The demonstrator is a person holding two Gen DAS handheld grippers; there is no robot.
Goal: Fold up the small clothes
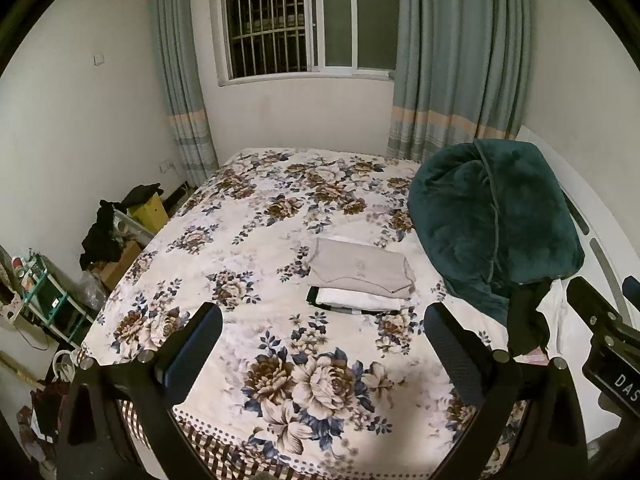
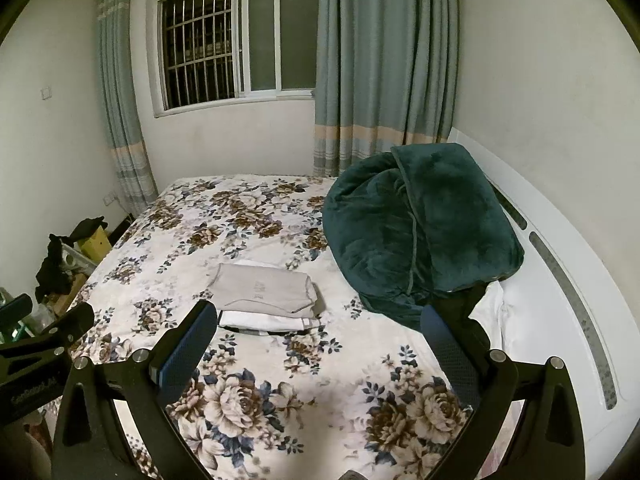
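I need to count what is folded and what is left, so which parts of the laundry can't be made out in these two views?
- White folded garment: right wrist view, beige folded garment overlaps its far part; layer count unclear.
- Dark clothes: left wrist view, tucked under the green blanket; the right gripper cuts them off.
- Print on the beige garment: too small in both views.

I observe a bedroom with plain white walls (image 1: pixel 80 128). A barred window (image 1: pixel 308 20), dark outside, sits in the far wall between grey-blue curtains (image 2: pixel 384 64) with a peach band. A bed carries a floral bedspread (image 1: pixel 256 216), with a white headboard (image 2: pixel 560 272) at right. Cluttered boxes (image 1: pixel 120 256) and a small green shelf (image 1: pixel 48 292) stand on the left. Lighting is dim and artificial.
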